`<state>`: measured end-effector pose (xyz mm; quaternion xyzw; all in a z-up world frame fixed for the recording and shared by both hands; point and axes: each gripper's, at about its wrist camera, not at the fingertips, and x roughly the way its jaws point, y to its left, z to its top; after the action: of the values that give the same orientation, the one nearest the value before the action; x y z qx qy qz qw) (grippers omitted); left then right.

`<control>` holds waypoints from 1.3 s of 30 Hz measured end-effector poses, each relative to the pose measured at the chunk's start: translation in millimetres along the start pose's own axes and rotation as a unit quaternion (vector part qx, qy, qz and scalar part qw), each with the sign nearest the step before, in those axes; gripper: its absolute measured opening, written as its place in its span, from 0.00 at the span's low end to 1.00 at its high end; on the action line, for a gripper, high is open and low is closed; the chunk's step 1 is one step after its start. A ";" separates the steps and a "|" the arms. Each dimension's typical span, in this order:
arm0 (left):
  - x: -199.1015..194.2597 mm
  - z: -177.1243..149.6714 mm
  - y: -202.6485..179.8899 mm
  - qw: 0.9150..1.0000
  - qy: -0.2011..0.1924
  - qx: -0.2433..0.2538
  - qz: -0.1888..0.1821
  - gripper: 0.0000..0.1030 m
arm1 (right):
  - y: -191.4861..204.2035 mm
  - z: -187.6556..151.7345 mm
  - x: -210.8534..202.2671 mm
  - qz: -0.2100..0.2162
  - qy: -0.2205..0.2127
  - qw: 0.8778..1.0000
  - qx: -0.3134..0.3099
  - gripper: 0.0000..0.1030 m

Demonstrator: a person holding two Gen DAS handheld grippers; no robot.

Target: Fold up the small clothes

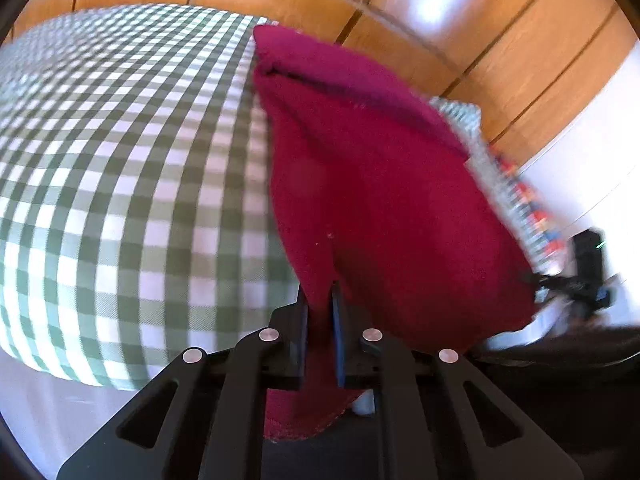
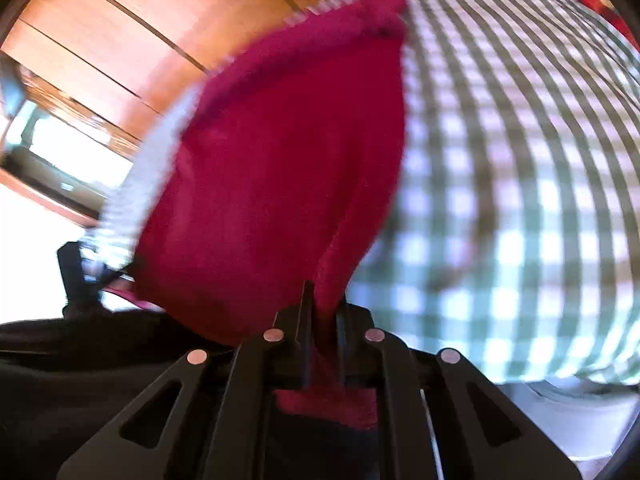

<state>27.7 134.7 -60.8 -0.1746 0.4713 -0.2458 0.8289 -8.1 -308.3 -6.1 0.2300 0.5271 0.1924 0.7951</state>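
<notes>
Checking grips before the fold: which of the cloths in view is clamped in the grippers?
The crimson garment: both the left gripper and right gripper pinch it. The green checked tablecloth and the pale patterned cloth behind are ungripped.

the green checked tablecloth [image 1: 120, 184] lies bare and open to the left of the crimson garment [image 1: 380, 208] in the left wrist view, free for a gripper to pass. in the right wrist view the same cloth [image 2: 520, 160] is clear to the garment's [image 2: 272, 160] right, up to a red patterned item [image 2: 600, 4] at the far corner. a pale knitted piece [image 1: 504, 196] crowds the garment's other edge.
</notes>
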 end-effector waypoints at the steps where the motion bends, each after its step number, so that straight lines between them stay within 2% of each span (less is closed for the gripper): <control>1: -6.2 4.9 -0.8 1.000 -0.009 -0.006 -0.021 0.09 | 2.5 5.8 -4.1 0.016 -0.012 1.000 0.003 0.08; 5: -25.7 39.7 -0.4 0.992 -0.065 -0.042 -0.101 0.09 | 1.7 38.9 -14.1 0.068 -0.072 0.995 0.032 0.08; 8: -21.4 70.0 4.7 0.985 -0.090 -0.073 -0.129 0.09 | -11.4 73.4 -10.3 0.077 -0.116 0.988 0.073 0.08; 10: -8.5 95.3 10.9 0.982 -0.096 -0.101 -0.126 0.09 | -19.6 91.3 -3.6 0.062 -0.128 0.986 0.089 0.08; 13: 18.3 134.3 24.6 0.982 -0.092 -0.132 -0.101 0.09 | -37.1 121.4 12.4 0.036 -0.135 0.983 0.117 0.08; 15: 35.4 160.4 36.2 0.981 -0.090 -0.159 -0.069 0.12 | -46.8 141.0 21.6 0.026 -0.132 0.982 0.129 0.14; 16: 42.4 170.4 42.4 0.980 -0.086 -0.171 -0.056 0.25 | -51.1 148.0 25.1 0.025 -0.132 0.981 0.138 0.33; 17: 47.0 178.1 47.4 0.979 -0.084 -0.182 -0.047 0.42 | -55.7 156.4 27.0 0.030 -0.136 0.979 0.149 0.57; 18: 49.3 185.0 52.5 0.976 -0.089 -0.194 -0.044 0.48 | -57.0 157.7 25.5 0.029 -0.143 0.978 0.152 0.67; 19: 47.2 189.0 58.3 0.973 -0.096 -0.203 -0.046 0.52 | -57.2 159.8 23.6 0.022 -0.152 0.977 0.150 0.74; 21: 37.0 190.1 65.9 0.970 -0.111 -0.208 -0.055 0.54 | -58.5 155.7 17.7 0.031 -0.156 0.976 0.146 0.77; 22: 31.4 187.4 70.2 0.969 -0.118 -0.209 -0.053 0.61 | -60.2 150.5 14.5 0.027 -0.157 0.977 0.144 0.81; 23: 26.4 183.0 75.0 0.969 -0.126 -0.210 -0.044 0.62 | -61.4 138.0 7.5 0.014 -0.160 0.978 0.133 0.84; 26: 20.8 158.6 80.5 0.977 -0.118 -0.179 -0.011 0.62 | -61.9 116.6 12.4 -0.013 -0.145 0.983 0.113 0.84; 29: 40.8 119.8 69.4 0.990 -0.065 -0.123 -0.007 0.62 | -62.6 88.4 32.1 -0.049 -0.110 0.988 0.094 0.84; 31: 53.3 105.9 63.0 0.993 -0.050 -0.106 0.006 0.62 | -63.1 83.2 47.9 -0.070 -0.097 0.989 0.085 0.83; 33: 60.0 100.5 56.4 0.993 -0.069 -0.088 0.023 0.62 | -63.2 87.1 56.7 -0.097 -0.111 0.986 0.073 0.77; 34: 63.2 102.0 53.3 0.994 -0.067 -0.083 0.023 0.54 | -62.0 91.8 60.7 -0.103 -0.113 0.986 0.072 0.64; 35: 66.3 103.9 51.2 0.995 -0.060 -0.082 0.015 0.42 | -61.5 97.0 64.7 -0.100 -0.109 0.986 0.071 0.43; 36: 72.6 107.8 49.4 0.995 -0.046 -0.083 0.001 0.23 | -60.5 100.1 69.2 -0.099 -0.099 0.988 0.069 0.31; 38: 73.9 110.0 43.9 0.996 -0.045 -0.071 0.008 0.15 | -51.7 101.4 73.9 -0.118 -0.090 0.988 0.052 0.18; 39: 73.0 110.6 43.3 0.996 -0.045 -0.072 0.006 0.14 | -47.8 100.0 74.6 -0.119 -0.088 0.988 0.047 0.17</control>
<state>165.9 134.7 -79.4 -0.2414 0.4512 -0.1980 0.8360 115.3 -322.9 -55.3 0.2186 0.4876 0.0505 0.8437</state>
